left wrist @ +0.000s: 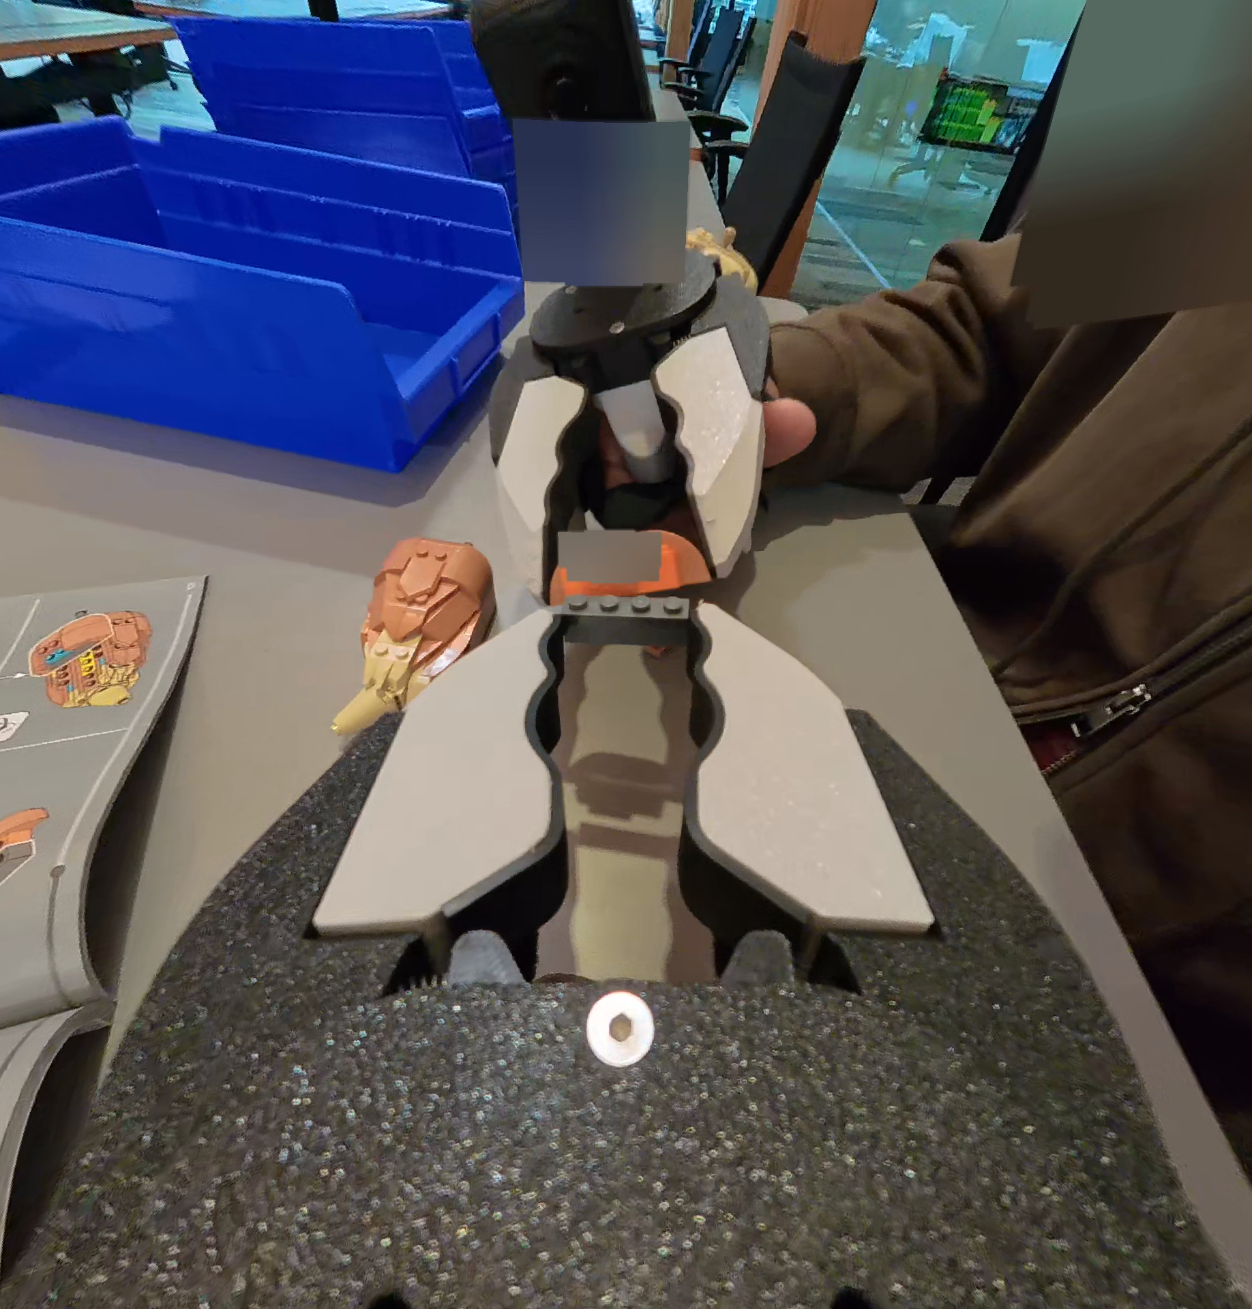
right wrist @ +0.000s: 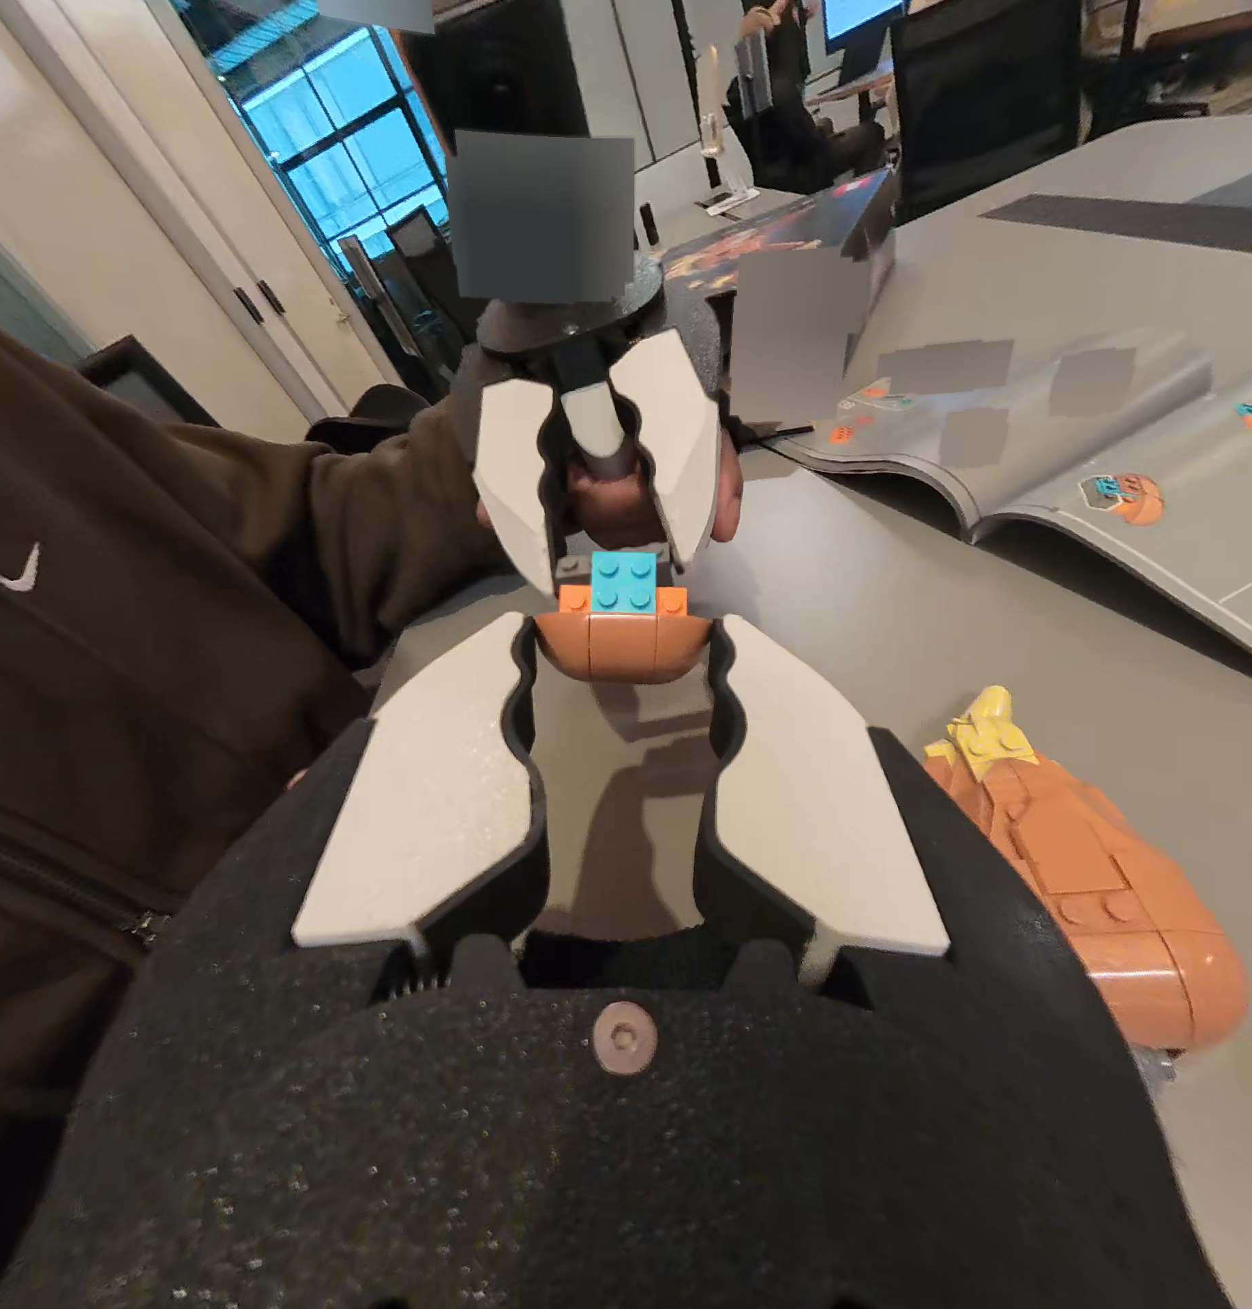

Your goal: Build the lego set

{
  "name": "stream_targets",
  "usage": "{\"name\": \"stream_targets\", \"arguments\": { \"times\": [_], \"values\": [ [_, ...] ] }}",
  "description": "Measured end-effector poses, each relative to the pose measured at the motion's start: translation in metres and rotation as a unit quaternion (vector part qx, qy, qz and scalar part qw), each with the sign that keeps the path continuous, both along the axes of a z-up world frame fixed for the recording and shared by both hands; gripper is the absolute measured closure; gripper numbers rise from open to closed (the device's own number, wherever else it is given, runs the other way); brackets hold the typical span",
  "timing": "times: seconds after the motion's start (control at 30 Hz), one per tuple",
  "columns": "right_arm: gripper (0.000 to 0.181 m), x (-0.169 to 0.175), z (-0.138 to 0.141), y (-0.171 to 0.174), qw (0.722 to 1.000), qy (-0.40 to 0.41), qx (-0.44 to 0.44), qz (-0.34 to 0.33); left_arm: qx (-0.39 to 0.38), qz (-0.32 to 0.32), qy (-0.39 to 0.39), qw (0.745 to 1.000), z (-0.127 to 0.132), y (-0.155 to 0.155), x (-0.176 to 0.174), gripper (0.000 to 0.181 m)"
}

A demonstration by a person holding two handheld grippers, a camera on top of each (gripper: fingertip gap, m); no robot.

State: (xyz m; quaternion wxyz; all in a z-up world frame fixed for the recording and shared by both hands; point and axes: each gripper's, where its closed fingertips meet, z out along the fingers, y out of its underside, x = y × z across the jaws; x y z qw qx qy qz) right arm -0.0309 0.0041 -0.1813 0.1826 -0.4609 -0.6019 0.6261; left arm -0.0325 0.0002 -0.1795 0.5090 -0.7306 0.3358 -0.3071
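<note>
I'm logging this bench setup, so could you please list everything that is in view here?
Small lego assembly: one, brown curved base, orange and teal bricks, dark grey plate; held between both grippers.
Larger lego model: one, brown and tan; lying on the table beside the grippers.
Instruction booklet: one, grey, open on the table.
Storage bins: several, blue, at the table's far side.
Set box: one, dark, far end.
Table: one, grey.
Chairs: black, background.
Left gripper: grey fingers, gripping the plate.
Right gripper: grey fingers, gripping the brown base.
Sleeves: brown.
</note>
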Motion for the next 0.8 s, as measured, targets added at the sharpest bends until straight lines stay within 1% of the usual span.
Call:
{"name": "stream_targets", "arguments": {
  "times": [0.07,0.17,0.3,0.53,0.6,0.8],
  "values": [
    [0.134,0.001,0.000,-0.002,1.000,0.004,0.005,0.004,-0.012,-0.003,-0.004,1.000,0.003,-0.001,0.000,0.148],
    [0.134,0.002,0.001,-0.005,1.000,0.010,0.028,0.005,-0.027,-0.008,0.023,0.999,-0.001,-0.003,0.001,0.148],
    [0.134,0.003,-0.002,-0.010,0.999,0.010,0.053,0.007,-0.032,-0.017,0.050,0.998,-0.002,-0.004,0.006,0.148],
    [0.134,0.007,-0.004,-0.008,0.997,0.001,0.074,0.003,-0.032,-0.021,0.090,0.995,-0.006,0.000,0.009,0.148],
    [0.134,0.007,-0.008,-0.005,0.995,-0.012,0.094,-0.002,-0.026,-0.023,0.100,0.994,-0.008,0.000,0.011,0.148],
    [0.134,0.009,-0.023,-0.002,0.984,-0.038,0.173,-0.008,-0.032,-0.029,0.117,0.992,-0.025,0.003,0.012,0.148]
  ]
}}
